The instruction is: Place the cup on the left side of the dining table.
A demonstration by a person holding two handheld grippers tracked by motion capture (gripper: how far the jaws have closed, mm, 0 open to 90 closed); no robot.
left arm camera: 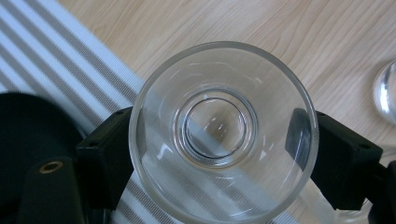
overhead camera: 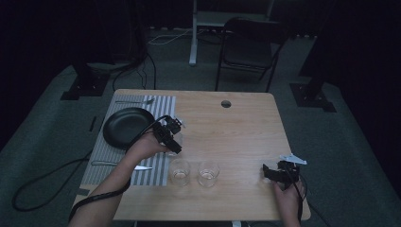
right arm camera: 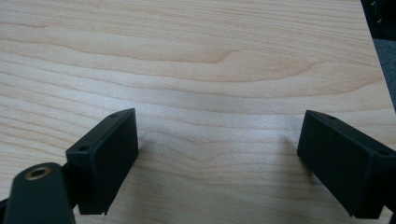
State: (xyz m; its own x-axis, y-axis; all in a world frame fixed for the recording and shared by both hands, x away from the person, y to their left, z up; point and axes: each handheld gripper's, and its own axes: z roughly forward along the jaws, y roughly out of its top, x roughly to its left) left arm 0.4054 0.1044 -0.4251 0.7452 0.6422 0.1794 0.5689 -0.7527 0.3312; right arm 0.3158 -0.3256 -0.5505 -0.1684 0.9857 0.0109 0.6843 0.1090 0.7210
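The left tool [left arm camera: 219, 135] has its two black jaws set on opposite sides of a clear drinking glass [left arm camera: 223, 130], one pad against each wall, so it is closed on the glass. The left gripper view looks straight down into the glass's mouth, so its long axis runs along the tool's line of sight, base away from the camera. Beneath it the edge of a striped placemat [left arm camera: 65, 60] crosses the wooden tabletop [left arm camera: 289, 42]. Whether the glass stands on the tabletop or is lifted off it cannot be told. At the right border of that view, part of another clear glass [left arm camera: 386, 91] is cut off.

In the high view the left tool [overhead camera: 173, 132] sits at the placemat's right edge, just right of a black plate [overhead camera: 124, 125]. Two more glasses [overhead camera: 179, 171] [overhead camera: 208, 173] stand upright nearer the person, between the two tools. A fork [overhead camera: 135, 101] lies beyond the plate and a knife [overhead camera: 120, 165] on its near side; both are dim and hard to make out.

The right tool [right arm camera: 217, 154] has its jaws spread wide over bare wood, holding nothing. In the high view it [overhead camera: 269, 172] rests near the tabletop's right front corner, well apart from the glasses.
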